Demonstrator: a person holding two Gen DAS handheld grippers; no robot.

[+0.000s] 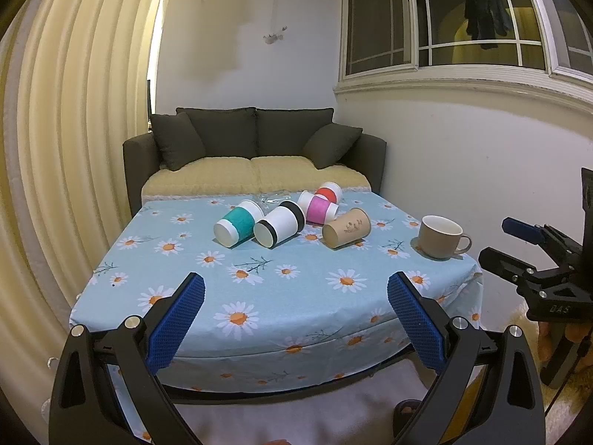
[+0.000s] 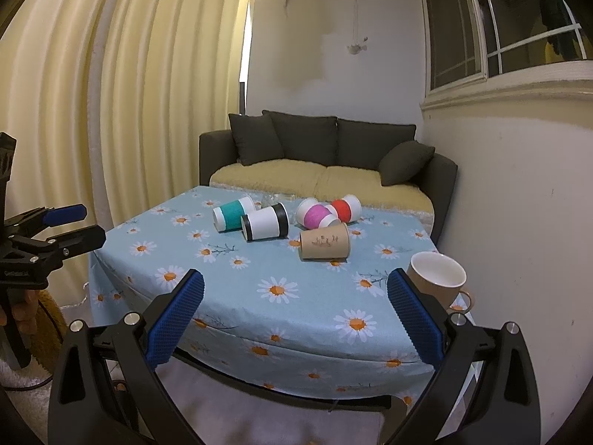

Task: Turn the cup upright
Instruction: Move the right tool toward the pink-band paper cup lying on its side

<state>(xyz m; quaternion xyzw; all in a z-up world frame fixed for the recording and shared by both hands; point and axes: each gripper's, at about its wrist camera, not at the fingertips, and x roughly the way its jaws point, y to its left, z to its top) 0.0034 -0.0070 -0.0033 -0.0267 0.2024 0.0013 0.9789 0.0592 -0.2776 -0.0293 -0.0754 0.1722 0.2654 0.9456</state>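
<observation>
Several paper cups lie on their sides on the daisy tablecloth point(image 1: 281, 293): a teal one point(image 1: 237, 223), a black-and-white one point(image 1: 280, 223), a pink one point(image 1: 318, 210), a red one point(image 1: 330, 192) and a brown kraft one point(image 1: 346, 227). They also show in the right wrist view: teal point(image 2: 234, 214), black-and-white point(image 2: 265, 221), pink point(image 2: 318, 215), red point(image 2: 344, 207), brown point(image 2: 325, 246). A tan mug point(image 1: 441, 236) point(image 2: 437, 282) stands upright at the right. My left gripper point(image 1: 296, 291) and right gripper point(image 2: 295, 289) are open and empty, short of the table's near edge.
A dark sofa point(image 1: 255, 148) with a yellow cover stands behind the table. A cream curtain point(image 1: 74, 148) hangs at the left, a wall and window point(image 1: 463, 29) at the right. A small clear glass object point(image 1: 272, 197) lies behind the cups.
</observation>
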